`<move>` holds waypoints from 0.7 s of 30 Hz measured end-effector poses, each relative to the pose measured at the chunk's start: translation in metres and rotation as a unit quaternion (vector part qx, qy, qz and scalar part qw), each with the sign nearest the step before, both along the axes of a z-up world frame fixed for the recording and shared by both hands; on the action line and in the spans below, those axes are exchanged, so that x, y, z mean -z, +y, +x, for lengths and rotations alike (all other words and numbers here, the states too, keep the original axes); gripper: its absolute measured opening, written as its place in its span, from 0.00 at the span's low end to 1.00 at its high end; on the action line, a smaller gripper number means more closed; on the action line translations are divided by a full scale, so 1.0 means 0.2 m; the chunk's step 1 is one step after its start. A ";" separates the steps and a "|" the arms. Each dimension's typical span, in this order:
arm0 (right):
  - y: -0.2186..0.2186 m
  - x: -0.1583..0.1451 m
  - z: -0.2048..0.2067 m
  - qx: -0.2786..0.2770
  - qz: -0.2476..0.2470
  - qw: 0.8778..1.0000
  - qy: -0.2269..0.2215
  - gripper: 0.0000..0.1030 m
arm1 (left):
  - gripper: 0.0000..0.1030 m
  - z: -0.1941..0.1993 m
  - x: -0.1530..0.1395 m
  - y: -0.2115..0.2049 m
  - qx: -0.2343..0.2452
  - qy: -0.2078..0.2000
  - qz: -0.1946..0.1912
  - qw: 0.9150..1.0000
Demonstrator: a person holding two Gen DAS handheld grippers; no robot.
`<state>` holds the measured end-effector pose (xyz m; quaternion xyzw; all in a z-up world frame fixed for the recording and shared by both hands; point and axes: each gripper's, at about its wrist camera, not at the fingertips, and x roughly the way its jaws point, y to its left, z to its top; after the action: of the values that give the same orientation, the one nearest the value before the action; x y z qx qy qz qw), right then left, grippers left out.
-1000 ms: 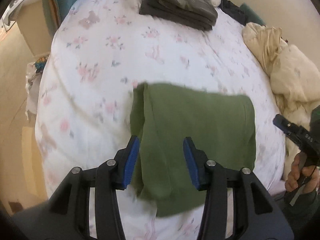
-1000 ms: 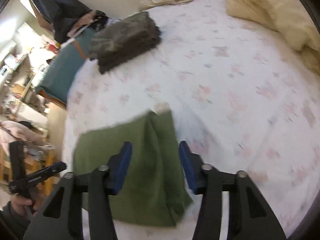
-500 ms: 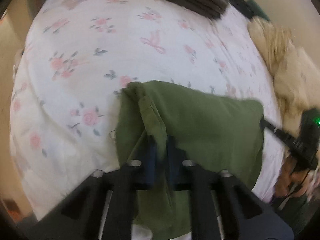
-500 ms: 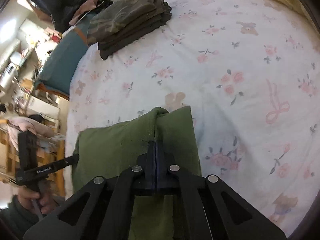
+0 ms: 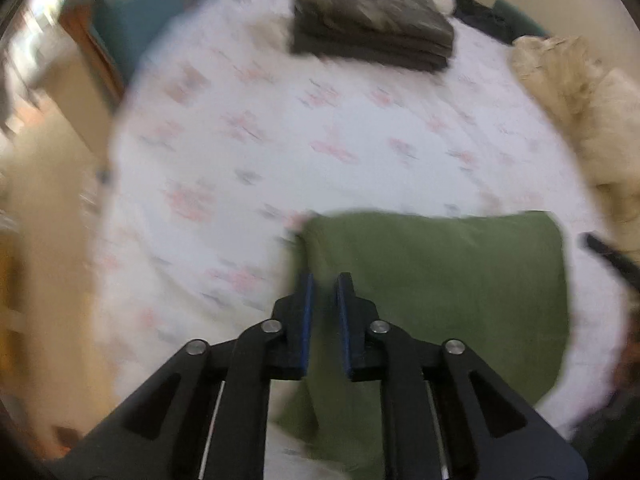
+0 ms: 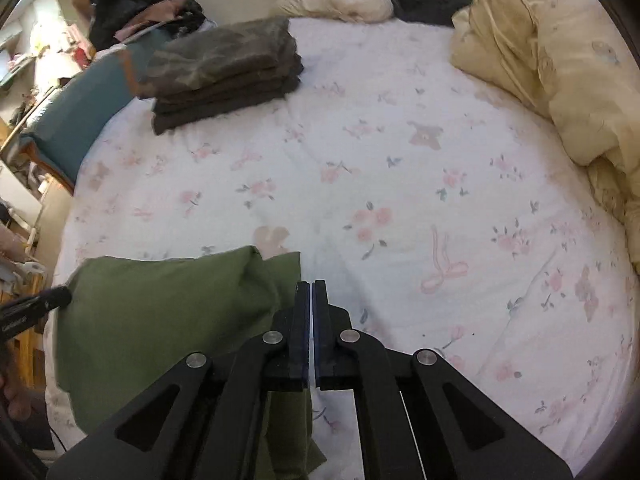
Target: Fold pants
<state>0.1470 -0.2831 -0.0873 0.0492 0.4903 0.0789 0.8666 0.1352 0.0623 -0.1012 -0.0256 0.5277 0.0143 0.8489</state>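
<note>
The folded green pants (image 5: 440,280) lie on the flowered bed sheet (image 5: 320,140) near its front edge, and show in the right wrist view (image 6: 160,312) at lower left. My left gripper (image 5: 323,280) is shut on the pants' left edge, with cloth between its blue pads. My right gripper (image 6: 311,286) is shut on the pants' right edge, cloth hanging below the fingers. Each gripper's tip shows in the other's view, the right gripper (image 5: 608,256) and the left gripper (image 6: 36,306). The left wrist view is blurred.
A stack of dark folded pants (image 6: 224,72) lies at the far side of the bed, also in the left wrist view (image 5: 372,20). A cream duvet (image 6: 560,80) is bunched along the right. A teal cushion (image 6: 76,120) sits off the bed's left edge.
Both grippers closed on the pants' side edges from open a second ago. Since then both have pulled back and up with the cloth; the left view is in fast motion.
</note>
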 end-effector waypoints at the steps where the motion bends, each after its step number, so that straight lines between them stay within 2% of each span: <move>1: -0.01 -0.01 0.00 -0.005 0.033 0.999 -0.001 0.01 | 0.12 -0.01 -0.02 -0.01 -0.003 -0.018 0.016 1.000; 3: 0.00 0.01 0.03 -0.017 0.100 0.995 0.015 0.01 | 0.12 -0.02 -0.06 -0.03 0.021 -0.047 -0.029 0.998; 5: 0.01 0.05 0.06 -0.023 0.153 0.988 0.027 0.01 | 0.12 -0.02 -0.06 -0.08 0.056 -0.051 -0.061 0.995; 6: 0.02 0.07 0.07 -0.025 0.160 0.986 0.032 0.01 | 0.12 -0.02 -0.03 -0.10 0.069 -0.042 -0.073 0.994; 8: 0.07 0.14 0.11 -0.034 0.145 0.987 0.051 0.00 | 0.12 0.01 0.08 -0.13 0.080 0.012 -0.085 0.993; 10: 0.08 0.20 0.14 -0.018 0.060 0.997 0.046 0.00 | 0.14 0.02 0.18 -0.11 0.055 0.042 -0.058 0.996; 12: 0.00 0.23 0.14 0.024 0.024 0.998 0.058 0.01 | 0.15 0.02 0.21 -0.05 0.019 0.060 -0.013 0.998; 13: -0.05 0.23 0.13 0.041 0.032 0.996 0.065 0.01 | 0.15 0.02 0.20 -0.01 0.002 0.064 -0.004 0.998; 14: -0.11 0.22 0.12 0.053 0.061 0.994 0.069 0.02 | 0.15 0.00 0.18 0.04 -0.019 0.060 -0.011 0.998; 15: -0.16 0.20 0.10 0.057 0.094 0.991 0.072 0.07 | 0.24 -0.02 0.15 0.09 -0.036 0.054 -0.034 0.997; 16: -0.20 0.18 0.08 0.059 0.117 0.988 0.077 0.07 | 0.46 -0.03 0.14 0.13 -0.047 0.048 -0.055 0.996; 17: -0.22 0.14 0.05 0.056 0.140 0.985 0.078 0.09 | 0.61 -0.04 0.13 0.16 -0.059 0.041 -0.081 0.994; 18: -0.23 0.13 0.04 0.053 0.149 0.984 0.079 0.23 | 0.89 -0.07 0.12 0.19 -0.071 0.028 -0.114 0.990; 19: -0.23 0.12 0.03 0.048 0.161 0.982 0.083 0.63 | 0.99 -0.08 0.12 0.21 -0.075 0.020 -0.137 0.987; 20: -0.24 0.12 0.02 0.043 0.180 0.979 0.090 0.84 | 0.99 -0.09 0.14 0.22 -0.073 0.018 -0.165 0.983; 21: -0.23 0.14 0.01 0.036 0.212 0.972 0.099 1.00 | 0.99 -0.09 0.18 0.21 -0.060 0.033 -0.193 0.979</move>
<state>0.1494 -0.3296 -0.1150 0.2572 0.5438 0.1445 0.7856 0.1175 0.1036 -0.1370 -0.2199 0.5457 -0.0363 0.8078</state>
